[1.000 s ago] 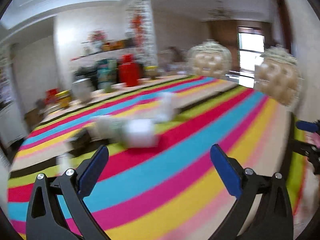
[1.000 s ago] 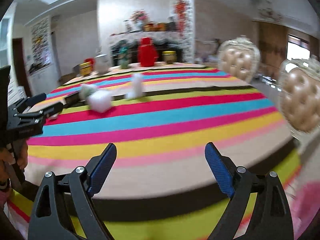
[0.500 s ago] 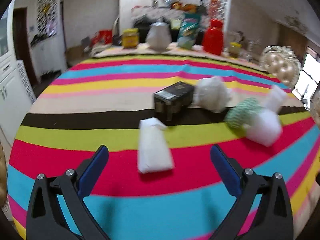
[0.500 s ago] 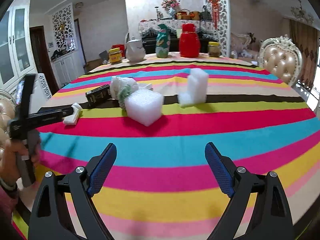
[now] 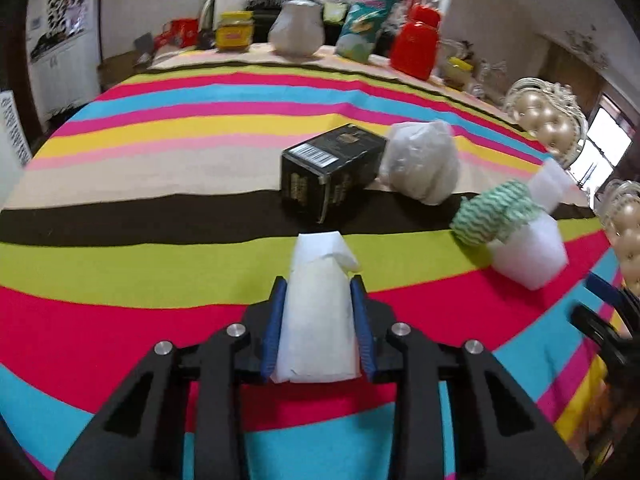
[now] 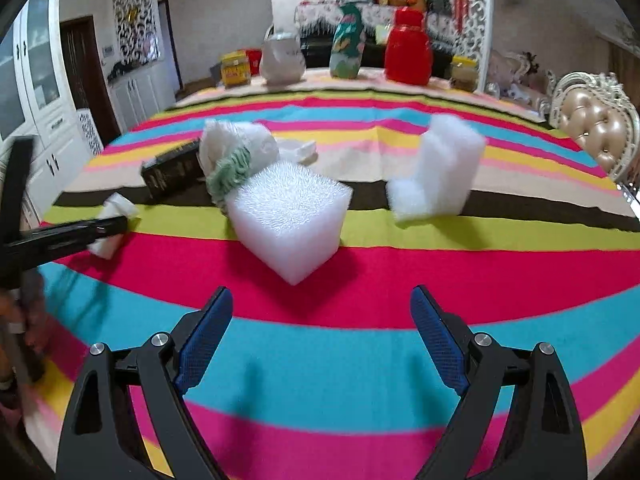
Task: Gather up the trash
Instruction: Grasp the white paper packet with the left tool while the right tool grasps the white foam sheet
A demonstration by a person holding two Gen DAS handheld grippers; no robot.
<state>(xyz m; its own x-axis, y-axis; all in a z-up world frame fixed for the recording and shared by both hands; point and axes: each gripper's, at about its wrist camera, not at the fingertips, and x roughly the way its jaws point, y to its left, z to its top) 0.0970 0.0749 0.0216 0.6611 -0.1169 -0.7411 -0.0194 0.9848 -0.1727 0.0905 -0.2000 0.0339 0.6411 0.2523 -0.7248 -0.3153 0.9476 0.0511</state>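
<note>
On the striped tablecloth (image 5: 140, 272) lies a white paper wad (image 5: 316, 320). My left gripper (image 5: 318, 280) is closing on it, and both blue pads press its sides. The right wrist view shows that same gripper (image 6: 116, 224) at the left, with the wad (image 6: 116, 204) in its tips. My right gripper (image 6: 320, 296) stands open and empty a short way before a white foam cube (image 6: 288, 216). A green-white cloth (image 6: 230, 170) and a white plastic bag (image 6: 240, 140) lean on the cube's far side. Beside them are a black box (image 5: 332, 168) and a bent foam piece (image 6: 436, 172).
Along the table's far edge stand a red jar (image 6: 408, 52), a green bag (image 6: 346, 48), a white teapot (image 6: 280, 60) and a yellow jar (image 6: 236, 70). A padded chair (image 6: 596, 128) stands at the right edge. A hand (image 6: 24, 312) holds the left tool.
The left gripper swung onto the trash, came up to the paper wad and shut on it. The right gripper moved closer to the foam cube and stayed open.
</note>
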